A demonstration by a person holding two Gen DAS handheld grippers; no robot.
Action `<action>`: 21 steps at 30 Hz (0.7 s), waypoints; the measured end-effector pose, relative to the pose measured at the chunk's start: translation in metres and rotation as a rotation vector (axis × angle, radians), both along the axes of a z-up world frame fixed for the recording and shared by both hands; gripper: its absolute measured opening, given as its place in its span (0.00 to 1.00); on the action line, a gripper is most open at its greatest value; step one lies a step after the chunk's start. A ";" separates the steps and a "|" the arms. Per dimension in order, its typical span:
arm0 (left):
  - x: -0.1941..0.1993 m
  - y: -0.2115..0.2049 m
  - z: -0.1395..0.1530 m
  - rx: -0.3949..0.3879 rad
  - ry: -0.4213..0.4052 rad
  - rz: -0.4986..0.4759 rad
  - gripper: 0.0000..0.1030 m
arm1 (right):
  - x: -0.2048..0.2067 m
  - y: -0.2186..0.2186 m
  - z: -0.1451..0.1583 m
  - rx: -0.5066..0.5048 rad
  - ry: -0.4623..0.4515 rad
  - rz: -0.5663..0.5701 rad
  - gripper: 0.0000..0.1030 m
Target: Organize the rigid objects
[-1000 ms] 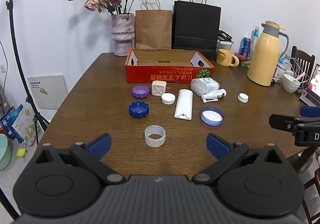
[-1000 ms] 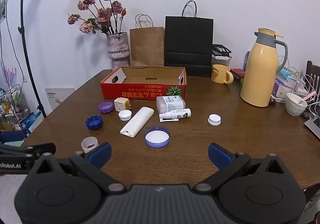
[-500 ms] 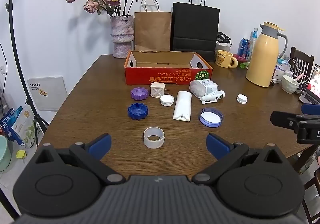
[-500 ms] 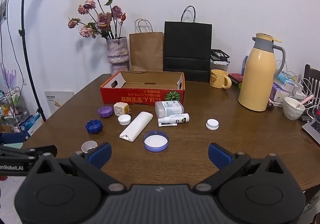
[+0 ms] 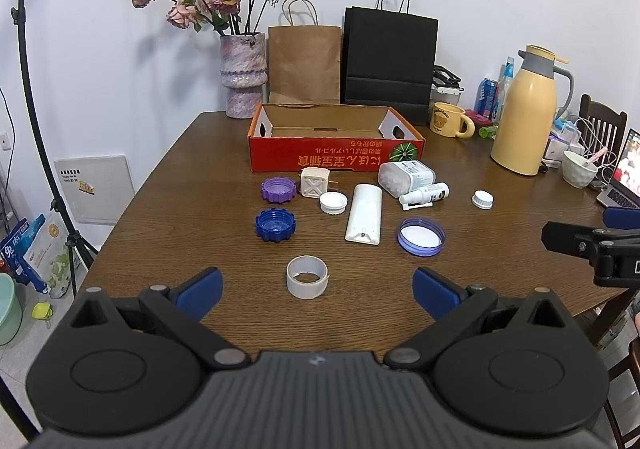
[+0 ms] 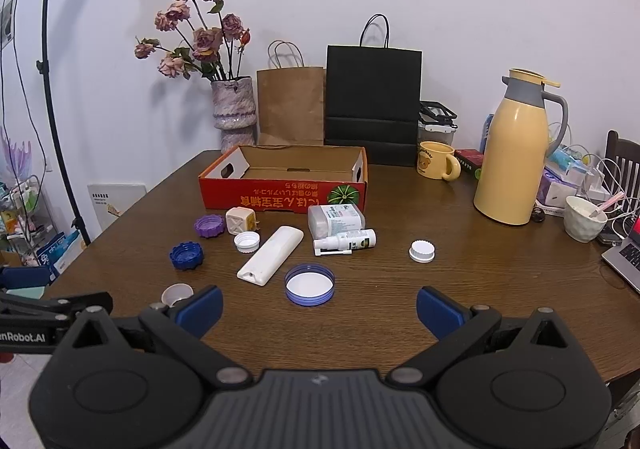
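Small rigid items lie on the brown table in front of an open red cardboard box (image 5: pixel 336 159): a purple cap (image 5: pixel 279 189), a dark blue cap (image 5: pixel 275 224), a white cube plug (image 5: pixel 315 181), a white cap (image 5: pixel 333 203), a white remote (image 5: pixel 364 217), a clear pill jar (image 5: pixel 405 177), a spray bottle (image 5: pixel 425 193), a blue-rimmed lid (image 5: pixel 421 236), a white ring (image 5: pixel 307 276) and a lone white cap (image 5: pixel 482 199). My left gripper (image 5: pixel 316 291) is open and empty just behind the ring. My right gripper (image 6: pixel 318 307) is open and empty near the blue-rimmed lid (image 6: pixel 309 283).
A flower vase (image 5: pixel 243 80), brown and black paper bags, a yellow mug (image 5: pixel 448 119) and a yellow thermos (image 5: pixel 524 111) stand along the back. A white bowl (image 5: pixel 579 168), cables and a laptop crowd the right edge. A light stand rises at the left.
Both grippers have drawn back and risen slightly, so the items look a little farther off. Nothing on the table has moved and both stay open.
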State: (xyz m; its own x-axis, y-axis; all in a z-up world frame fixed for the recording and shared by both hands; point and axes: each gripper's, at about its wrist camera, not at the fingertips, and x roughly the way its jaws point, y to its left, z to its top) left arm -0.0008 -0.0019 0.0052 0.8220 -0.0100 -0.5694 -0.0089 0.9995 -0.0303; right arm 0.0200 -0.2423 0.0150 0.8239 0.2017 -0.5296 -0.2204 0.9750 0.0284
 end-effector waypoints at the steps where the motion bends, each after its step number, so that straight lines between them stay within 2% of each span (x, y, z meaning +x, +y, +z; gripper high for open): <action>1: 0.000 0.000 0.000 0.000 0.000 0.000 1.00 | 0.001 -0.001 0.001 0.001 0.000 0.000 1.00; 21: 0.001 -0.001 0.003 0.000 -0.006 -0.003 1.00 | -0.001 -0.002 0.003 -0.002 -0.006 0.001 1.00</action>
State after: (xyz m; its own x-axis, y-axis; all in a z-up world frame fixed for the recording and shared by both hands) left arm 0.0002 -0.0026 0.0086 0.8255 -0.0120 -0.5643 -0.0060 0.9995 -0.0300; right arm 0.0193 -0.2440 0.0184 0.8268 0.2013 -0.5253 -0.2212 0.9749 0.0254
